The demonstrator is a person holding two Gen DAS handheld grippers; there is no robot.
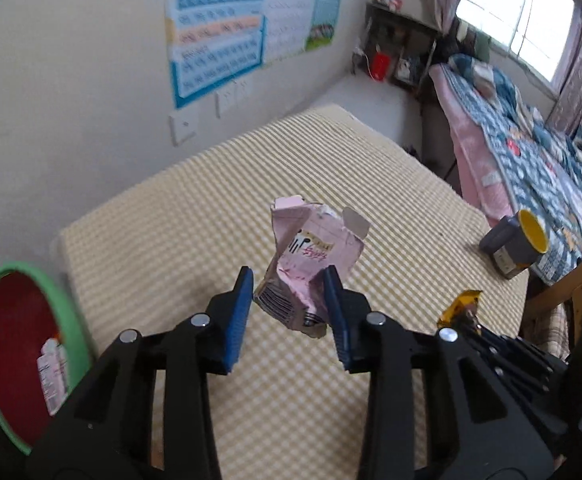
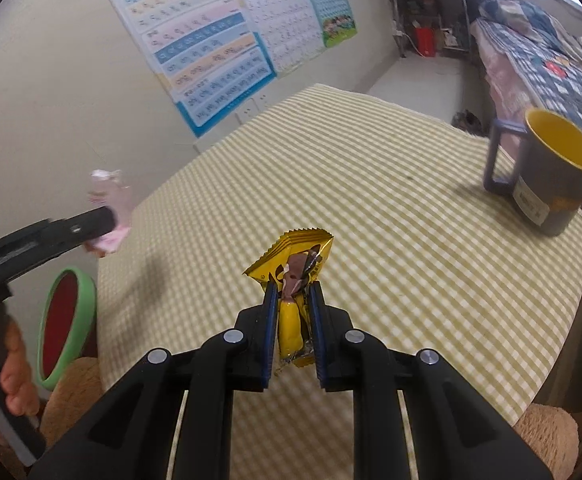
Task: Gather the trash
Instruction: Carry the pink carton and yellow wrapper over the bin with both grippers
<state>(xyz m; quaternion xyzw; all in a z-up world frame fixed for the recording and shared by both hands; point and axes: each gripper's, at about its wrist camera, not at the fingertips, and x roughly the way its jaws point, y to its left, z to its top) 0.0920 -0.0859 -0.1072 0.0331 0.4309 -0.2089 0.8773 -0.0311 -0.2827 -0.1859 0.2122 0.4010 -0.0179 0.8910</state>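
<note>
My left gripper (image 1: 289, 282) is shut on a crumpled pink carton (image 1: 315, 252) and holds it above the checked table. It also shows in the right wrist view (image 2: 109, 216), at the left table edge. My right gripper (image 2: 293, 288) is shut on a yellow snack wrapper (image 2: 291, 264), held above the table; the wrapper also shows in the left wrist view (image 1: 461, 306). A bin with a green rim and red inside (image 1: 23, 344) stands off the table's left edge, with a pink and white packet in it. It also shows in the right wrist view (image 2: 65, 324).
A grey mug with a yellow inside (image 2: 547, 176) stands at the table's right edge, also in the left wrist view (image 1: 519, 244). The yellow checked tablecloth (image 2: 371, 184) covers the table. A wall with posters is behind, and a bed at the right.
</note>
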